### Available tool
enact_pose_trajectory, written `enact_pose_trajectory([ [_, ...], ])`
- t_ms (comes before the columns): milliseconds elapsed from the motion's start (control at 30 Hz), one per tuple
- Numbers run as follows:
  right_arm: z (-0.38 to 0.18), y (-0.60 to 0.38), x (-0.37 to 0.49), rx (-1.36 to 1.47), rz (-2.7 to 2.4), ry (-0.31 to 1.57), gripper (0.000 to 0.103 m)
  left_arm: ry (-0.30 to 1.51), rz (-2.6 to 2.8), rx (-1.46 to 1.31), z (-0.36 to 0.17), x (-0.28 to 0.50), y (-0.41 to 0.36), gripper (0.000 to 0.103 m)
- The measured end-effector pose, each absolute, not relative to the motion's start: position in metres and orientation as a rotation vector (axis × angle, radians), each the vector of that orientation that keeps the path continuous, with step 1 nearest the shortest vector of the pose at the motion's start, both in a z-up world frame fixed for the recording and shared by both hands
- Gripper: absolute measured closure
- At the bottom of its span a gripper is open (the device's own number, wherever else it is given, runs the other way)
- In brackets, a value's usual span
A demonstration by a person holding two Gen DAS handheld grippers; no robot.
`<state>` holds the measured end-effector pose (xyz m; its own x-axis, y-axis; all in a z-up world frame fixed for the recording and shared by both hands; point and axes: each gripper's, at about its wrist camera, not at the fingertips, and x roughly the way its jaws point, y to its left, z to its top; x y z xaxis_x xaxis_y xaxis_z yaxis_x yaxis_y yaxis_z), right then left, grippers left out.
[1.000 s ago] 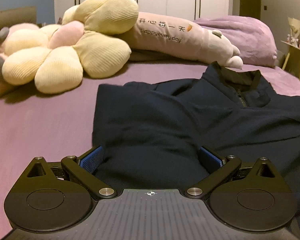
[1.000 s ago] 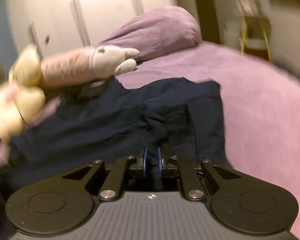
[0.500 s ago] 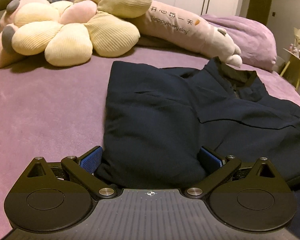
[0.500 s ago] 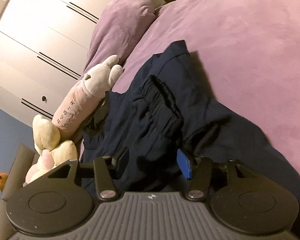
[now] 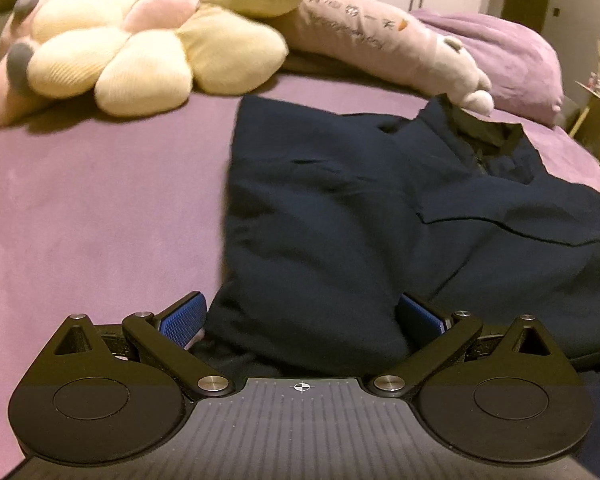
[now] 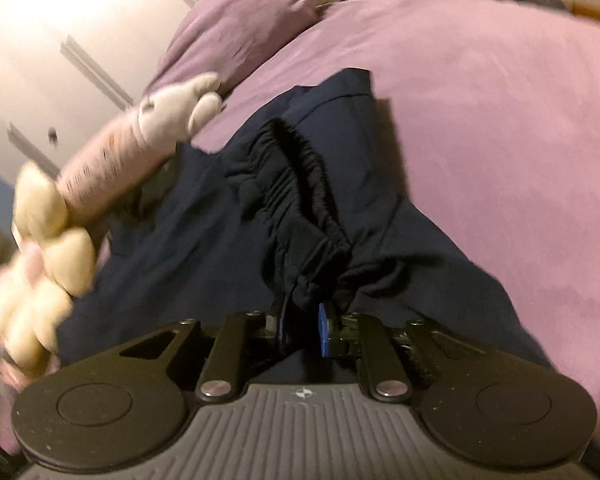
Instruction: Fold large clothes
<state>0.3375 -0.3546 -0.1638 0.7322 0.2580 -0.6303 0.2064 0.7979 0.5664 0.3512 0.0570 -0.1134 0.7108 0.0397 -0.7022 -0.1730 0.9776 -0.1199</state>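
A dark navy jacket (image 5: pixel 340 220) lies on the purple bed (image 5: pixel 80 200), its left side folded in and its zip collar (image 5: pixel 484 136) toward the pillows. My left gripper (image 5: pixel 300 314) is open wide at the near edge, a thick fold of the jacket between its fingers; the left blue pad (image 5: pixel 182 314) stands clear of the cloth. In the right wrist view the jacket (image 6: pixel 204 240) shows a gathered elastic cuff (image 6: pixel 300 168). My right gripper (image 6: pixel 302 320) is closing, its pads pinching a bunch of fabric just below that cuff.
A yellow and pink flower plush (image 5: pixel 148 48) and a long pink plush pillow (image 5: pixel 380 36) lie at the head of the bed beside a purple pillow (image 5: pixel 512 52). A small yellow side table (image 5: pixel 596 104) stands past the right edge. White wardrobe doors (image 6: pixel 60 40) are behind.
The right gripper opened, then closed again on fabric near the cuff, rolling as it went. The left gripper stayed open wide while the jacket's left side settled flat.
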Motion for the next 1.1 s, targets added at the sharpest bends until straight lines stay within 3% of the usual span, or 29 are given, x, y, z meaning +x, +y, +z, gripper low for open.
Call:
enact_pose_trajectory([
  [100, -0.144, -0.358, 0.322, 0.595, 0.035, 0.756, 0.072, 0.781, 0.105, -0.226, -0.099, 0.326, 0.07, 0.0],
  [167, -0.133, -0.365, 0.298, 0.529, -0.002, 0.757, 0.053, 0.782, 0.073, -0.236, -0.09, 0.3, 0.079, 0.0],
  [400, -0.138, -0.42, 0.153, 0.438, 0.052, 0.891, 0.052, 0.871, 0.02, -0.209, -0.075, 0.16, 0.129, 0.0],
  [600, -0.17, -0.445, 0.074, 0.599, 0.134, 1.032, 0.052, 0.946, -0.008, -0.301, -0.083, 0.07, 0.154, 0.0],
  [733, -0.176, -0.446, 0.066, 0.632, 0.204, 1.028, 0.071, 0.997, -0.076, -0.377, -0.093, 0.056, 0.156, 0.0],
  [767, -0.177, -0.449, 0.065, 0.645, 0.219, 1.029, 0.075, 1.01, -0.096, -0.385, -0.095, 0.055, 0.156, 0.003],
  [867, -0.182, -0.455, 0.067, 0.665, 0.257, 1.043, 0.075, 1.05, -0.121, -0.39, -0.104, 0.056, 0.154, 0.021],
  [1033, -0.188, -0.459, 0.072, 0.694, 0.304, 1.078, 0.073, 1.1, -0.124, -0.369, -0.116, 0.062, 0.154, 0.034],
  [1100, -0.187, -0.457, 0.071, 0.665, 0.318, 1.079, 0.073, 1.112, -0.14, -0.374, -0.115, 0.063, 0.152, 0.055],
])
